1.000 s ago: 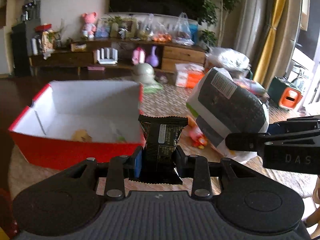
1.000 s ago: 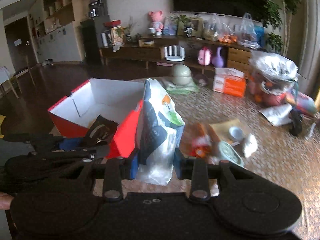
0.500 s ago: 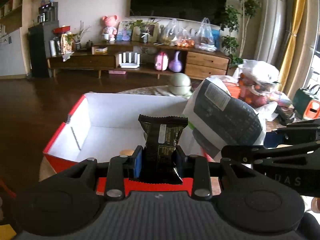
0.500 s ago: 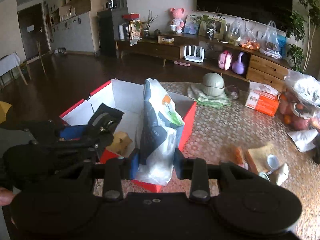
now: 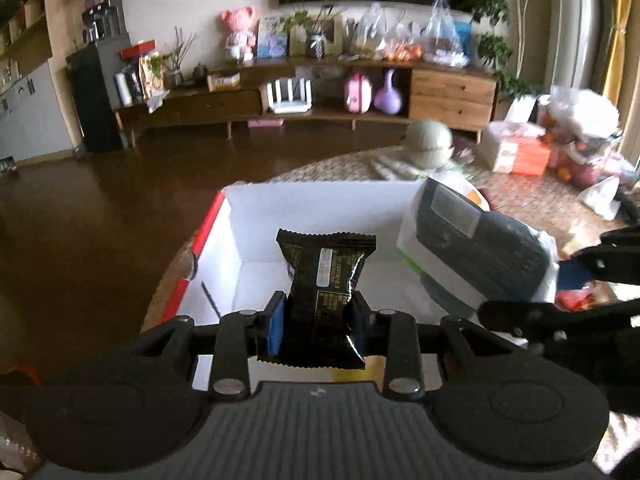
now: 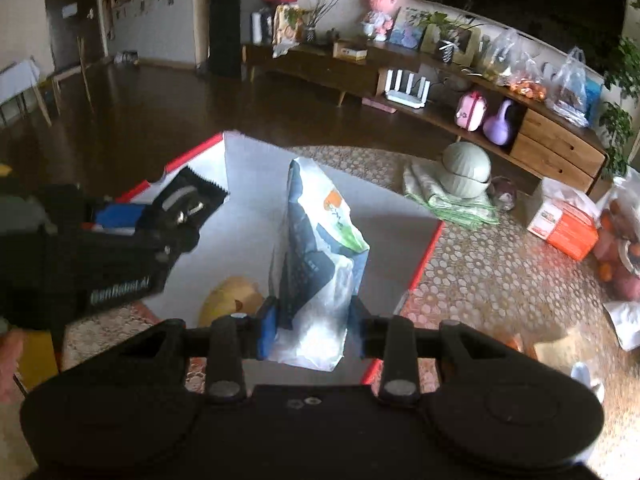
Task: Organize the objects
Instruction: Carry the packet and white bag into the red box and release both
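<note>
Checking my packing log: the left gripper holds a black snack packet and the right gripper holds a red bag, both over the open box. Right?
Not quite: the right gripper holds a white and dark blue bag, not red, as the right wrist view shows. The left gripper does hold the black snack packet over the box.

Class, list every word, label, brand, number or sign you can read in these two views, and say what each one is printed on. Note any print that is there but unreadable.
"GenRobot.AI", roughly, somewhat blurred: white lettering on the side of the left gripper, seen in the right wrist view.
Black snack packet: white label and fine print, too small to read.
White and dark bag: rows of print and an orange logo, too blurred to read.
Orange and white carton: markings unreadable.
</note>
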`<state>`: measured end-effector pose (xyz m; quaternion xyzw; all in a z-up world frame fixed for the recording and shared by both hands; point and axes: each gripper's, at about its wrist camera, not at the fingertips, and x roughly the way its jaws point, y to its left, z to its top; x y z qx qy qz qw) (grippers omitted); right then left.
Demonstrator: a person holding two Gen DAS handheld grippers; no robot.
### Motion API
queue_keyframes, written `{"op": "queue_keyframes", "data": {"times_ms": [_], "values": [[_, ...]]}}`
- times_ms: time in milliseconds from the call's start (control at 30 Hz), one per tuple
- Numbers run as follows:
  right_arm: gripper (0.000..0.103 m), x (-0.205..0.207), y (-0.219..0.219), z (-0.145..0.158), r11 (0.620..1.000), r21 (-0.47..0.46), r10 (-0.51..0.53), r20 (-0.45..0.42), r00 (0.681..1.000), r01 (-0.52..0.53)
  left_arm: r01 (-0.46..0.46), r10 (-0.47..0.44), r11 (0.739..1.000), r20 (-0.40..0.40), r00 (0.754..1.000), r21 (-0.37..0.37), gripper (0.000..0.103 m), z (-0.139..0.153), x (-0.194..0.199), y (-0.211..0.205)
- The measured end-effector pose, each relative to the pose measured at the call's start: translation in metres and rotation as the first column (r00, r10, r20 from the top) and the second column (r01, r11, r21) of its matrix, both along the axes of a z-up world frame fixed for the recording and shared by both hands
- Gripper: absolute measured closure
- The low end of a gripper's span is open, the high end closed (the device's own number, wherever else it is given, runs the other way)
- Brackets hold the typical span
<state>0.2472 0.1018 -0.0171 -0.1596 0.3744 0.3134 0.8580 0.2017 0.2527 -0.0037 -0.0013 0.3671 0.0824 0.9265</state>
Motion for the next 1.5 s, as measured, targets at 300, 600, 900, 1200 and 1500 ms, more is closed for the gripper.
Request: {"op": "queue_keyframes", "data": {"times_ms": [300, 600, 900, 1200, 1500], "values": [[0.067, 0.016, 0.035, -0.029, 0.995, -0.099, 0.031, -0.021, 0.999, -0.033, -0.013, 0.013, 1.000, -0.136, 0.991, 0.000, 0.071, -0.033, 0.049, 0.028], [0.067, 0.034, 0.051, -0.051, 0.989, -0.142, 0.025, -0.112, 0.993, -0.041, 0.005, -0.006, 1.000, -0.258, 0.966, -0.004, 0.071, -0.051, 0.077, 0.034], [0.064, 0.036, 0.056, -0.063, 0.985, -0.168, 0.016, -0.161, 0.987, -0.043, -0.003, -0.008, 1.000, -0.376, 0.927, -0.028, 0.071, -0.068, 0.091, 0.040], [0.055, 0.038, 0.058, -0.062, 0.985, -0.165, 0.031, -0.151, 0.988, -0.056, -0.001, -0.002, 1.000, -0.339, 0.941, -0.009, 0.039, -0.063, 0.085, 0.038], [0.043, 0.029, 0.042, -0.037, 0.993, -0.110, 0.038, -0.121, 0.992, -0.051, -0.018, 0.012, 1.000, -0.270, 0.963, -0.018, 0.039, -0.040, 0.063, 0.041]]}}
